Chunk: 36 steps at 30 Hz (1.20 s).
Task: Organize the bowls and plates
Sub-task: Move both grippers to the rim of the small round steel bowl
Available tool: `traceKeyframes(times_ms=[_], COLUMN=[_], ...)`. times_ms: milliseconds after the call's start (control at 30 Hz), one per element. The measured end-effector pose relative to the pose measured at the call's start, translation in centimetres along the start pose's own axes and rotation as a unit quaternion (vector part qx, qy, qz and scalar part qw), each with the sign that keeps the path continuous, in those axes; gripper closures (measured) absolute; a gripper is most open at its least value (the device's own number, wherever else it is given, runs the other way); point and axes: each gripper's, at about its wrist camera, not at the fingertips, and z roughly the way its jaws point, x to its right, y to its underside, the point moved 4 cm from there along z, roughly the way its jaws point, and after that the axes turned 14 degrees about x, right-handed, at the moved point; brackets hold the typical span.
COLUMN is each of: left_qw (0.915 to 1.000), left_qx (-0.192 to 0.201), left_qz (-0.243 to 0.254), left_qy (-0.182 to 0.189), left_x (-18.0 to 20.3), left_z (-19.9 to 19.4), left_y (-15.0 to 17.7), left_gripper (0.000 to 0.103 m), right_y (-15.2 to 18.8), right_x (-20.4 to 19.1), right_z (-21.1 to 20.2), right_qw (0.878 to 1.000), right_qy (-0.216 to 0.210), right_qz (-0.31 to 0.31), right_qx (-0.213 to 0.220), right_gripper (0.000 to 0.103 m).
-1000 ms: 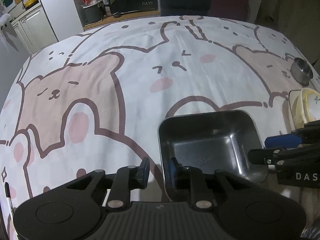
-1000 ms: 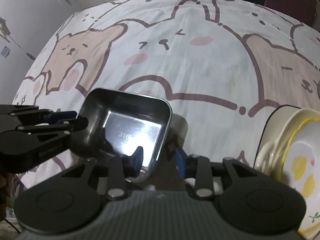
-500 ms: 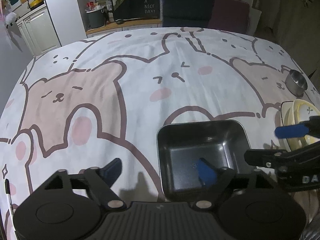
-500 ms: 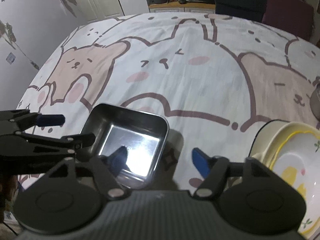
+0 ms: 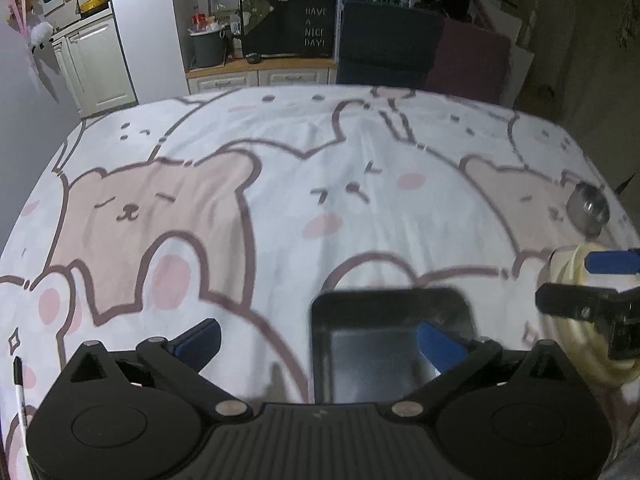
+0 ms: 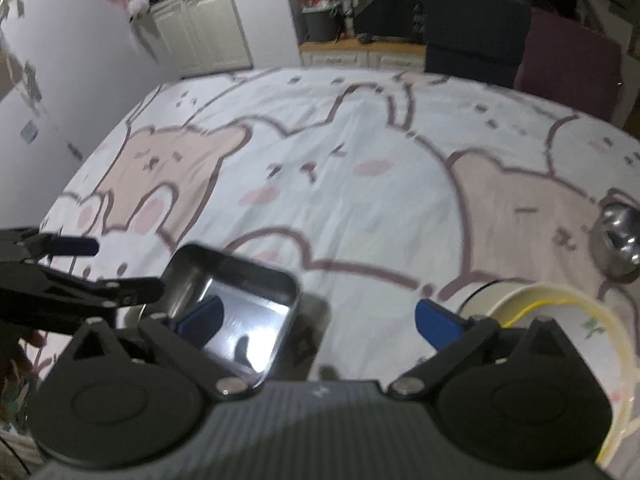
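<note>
A square steel tray (image 5: 380, 320) (image 6: 248, 300) lies on the bear-print tablecloth (image 5: 280, 184), near the front edge. My left gripper (image 5: 318, 342) hovers over the tray's left wall, jaws opening wide, pads touching nothing. My right gripper (image 6: 318, 320) hangs above the tray's right side, jaws also opening, nothing held. A stack of cream plates with a yellow-rimmed bowl (image 5: 568, 320) (image 6: 560, 312) sits to the right of the tray. Behind it stands a small steel bowl (image 5: 588, 208) (image 6: 620, 236). Each gripper shows in the other's view, the right gripper (image 5: 592, 284) and the left gripper (image 6: 80, 264).
A pen (image 5: 18, 384) lies near the cloth's left front corner. A dark blue chair (image 5: 384, 48) and a maroon chair (image 5: 468, 56) stand at the table's far side. White cabinets (image 5: 96, 64) and a counter lie beyond.
Both grippers have gone from nearly shut at the tray's rim to wide open, letting it go. Both have risen, and the tray stays on the cloth.
</note>
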Motion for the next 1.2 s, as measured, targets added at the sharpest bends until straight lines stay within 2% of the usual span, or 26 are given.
traceKeyframes(times_ms=[133,367,533,667,800,967,1100,1200], left_qw=[0.9998,0.9982,0.9966,0.9949,0.9920,0.9896,0.9898,0.9907], left_qx=[0.018,0.033,0.038,0.041,0.044,0.045,0.038,0.033], left_qz=[-0.007,0.001,0.005,-0.009,-0.031,-0.058,-0.050,-0.050], left_qy=[0.011,0.049,0.073,0.092,0.115,0.124,0.128,0.122], left_x=[2.3,8.5,13.0,16.4,20.0,24.3,27.4,29.1], left_z=[0.2,1.8,3.1,4.1,5.1,6.6,8.5,10.2], left_y=[-1.9,-4.3,-5.1,-5.5,-5.8,-5.9,-6.0,-6.2], left_gripper=[0.000,0.000,0.000,0.000,0.000,0.000,0.000,0.000], right_y=[-1.4,-2.1,-1.2,0.0,1.3,1.9,2.0,1.2], right_x=[3.7,12.4,19.5,24.9,29.1,33.1,36.0,37.5], right_z=[-1.5,-4.0,-6.2,-7.8,-9.0,-9.2,-8.7,-7.3], right_qw=[0.999,0.991,0.980,0.971,0.959,0.957,0.960,0.959], right_qy=[0.027,0.103,0.155,0.188,0.217,0.228,0.231,0.229], right_qz=[0.028,0.054,0.080,0.098,0.106,0.105,0.106,0.118], right_qx=[0.031,0.070,0.091,0.110,0.147,0.143,0.117,0.119], right_gripper=[0.000,0.000,0.000,0.000,0.000,0.000,0.000,0.000])
